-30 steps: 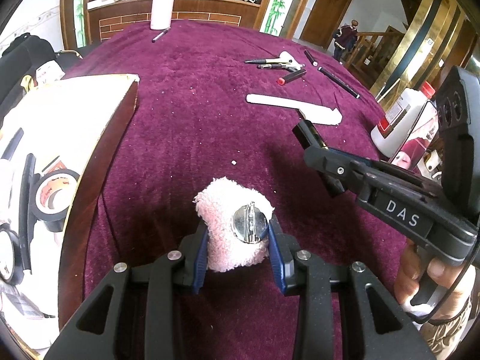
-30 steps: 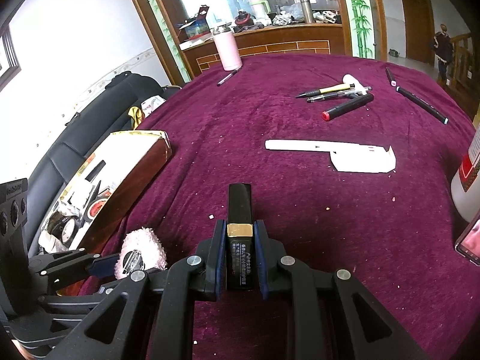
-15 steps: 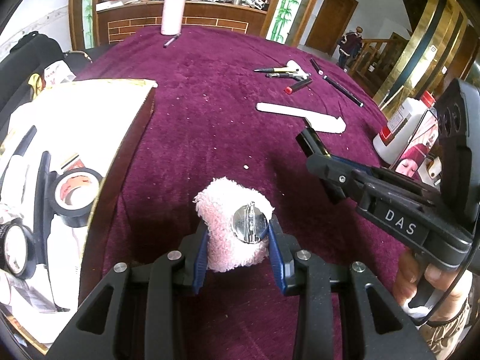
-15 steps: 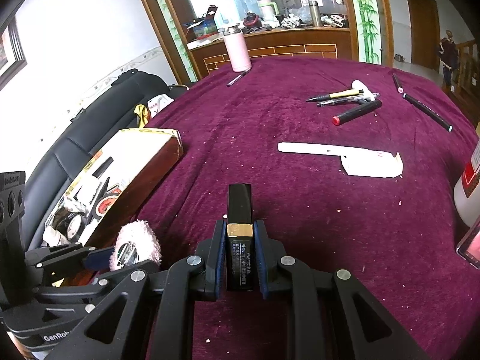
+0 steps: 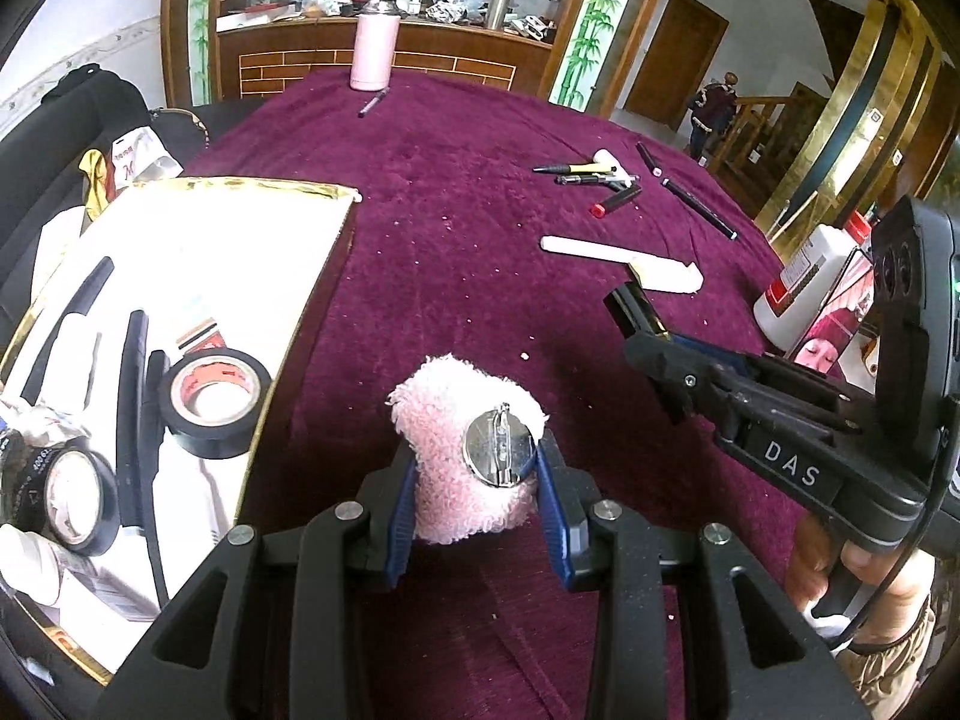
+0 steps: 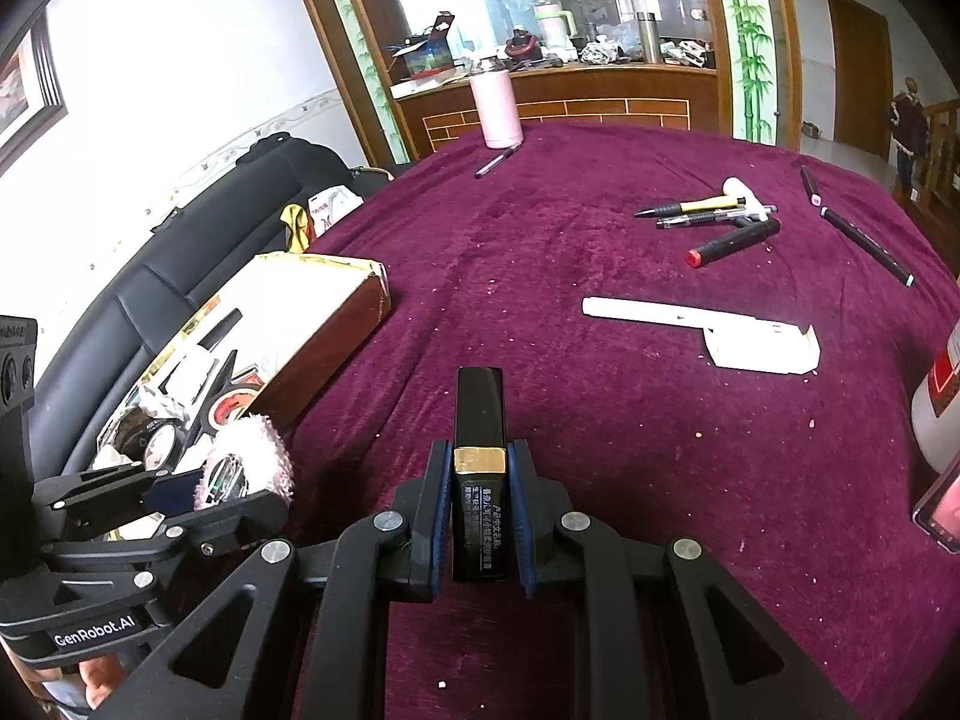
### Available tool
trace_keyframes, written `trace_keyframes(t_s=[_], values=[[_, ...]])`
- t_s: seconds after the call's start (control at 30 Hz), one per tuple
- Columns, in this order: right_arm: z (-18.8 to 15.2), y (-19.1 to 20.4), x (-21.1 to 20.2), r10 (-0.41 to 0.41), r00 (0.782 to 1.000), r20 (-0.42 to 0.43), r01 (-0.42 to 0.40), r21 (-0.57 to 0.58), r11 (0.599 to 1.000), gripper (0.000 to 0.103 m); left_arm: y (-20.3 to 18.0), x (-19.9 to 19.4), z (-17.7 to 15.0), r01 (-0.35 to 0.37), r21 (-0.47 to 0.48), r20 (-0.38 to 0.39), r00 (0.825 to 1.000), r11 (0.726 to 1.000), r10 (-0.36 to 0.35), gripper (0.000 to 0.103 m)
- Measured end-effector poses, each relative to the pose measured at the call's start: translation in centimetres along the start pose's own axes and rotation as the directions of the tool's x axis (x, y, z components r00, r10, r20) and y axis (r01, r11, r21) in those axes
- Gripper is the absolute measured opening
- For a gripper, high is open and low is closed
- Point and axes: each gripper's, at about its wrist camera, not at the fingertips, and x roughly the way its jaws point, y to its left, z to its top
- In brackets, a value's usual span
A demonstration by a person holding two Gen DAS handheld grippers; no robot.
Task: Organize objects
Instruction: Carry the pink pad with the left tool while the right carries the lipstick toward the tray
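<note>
My left gripper (image 5: pixel 477 480) is shut on a pink fluffy puff (image 5: pixel 444 408) with a round silver pin back (image 5: pixel 500 455). It hangs above the purple cloth, just right of an open gold-rimmed box (image 5: pixel 240 187). In the right wrist view the puff (image 6: pixel 264 450) sits at the box's near corner (image 6: pixel 336 300). My right gripper (image 6: pixel 478 480) is shut on a black tube with a gold band (image 6: pixel 480 408), held over the cloth. The left wrist view shows that tube (image 5: pixel 630 306) at the right, sticking out of the right gripper (image 5: pixel 651 336).
The box holds black tape rolls (image 5: pixel 213 399) and other small items. Pens and markers (image 5: pixel 600 180), a white foam piece (image 5: pixel 636 258) and a pink bottle (image 5: pixel 375 54) lie farther out. A white bottle (image 5: pixel 804 276) and a phone (image 5: pixel 834 324) are at the right. A black sofa (image 6: pixel 198 252) borders the left.
My left gripper has risen and drifted toward the box with the puff; the box and its tape rolls fill more of its view. The right gripper has stayed in place with the tube.
</note>
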Motion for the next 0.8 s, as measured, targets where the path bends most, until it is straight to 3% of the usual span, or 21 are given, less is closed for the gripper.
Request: trace_keyframes(t_s=[0.5, 0.8], values=[[0.3, 1.0, -0.1, 0.016, 1.0, 0.008, -0.016, -0.019, 1.0, 0.019, 2.4, -2.3, 0.7, -0.027, -0.04, 0.045, 0.999, 0.999, 0.029, 0.035], [0.5, 1.8, 0.3, 0.029, 1.0, 0.004, -0.029, -0.032, 0.999, 0.019, 5.2, -4.2, 1.4, -0.092, -0.057, 0.072, 0.993, 0.994, 0.096, 0.035]])
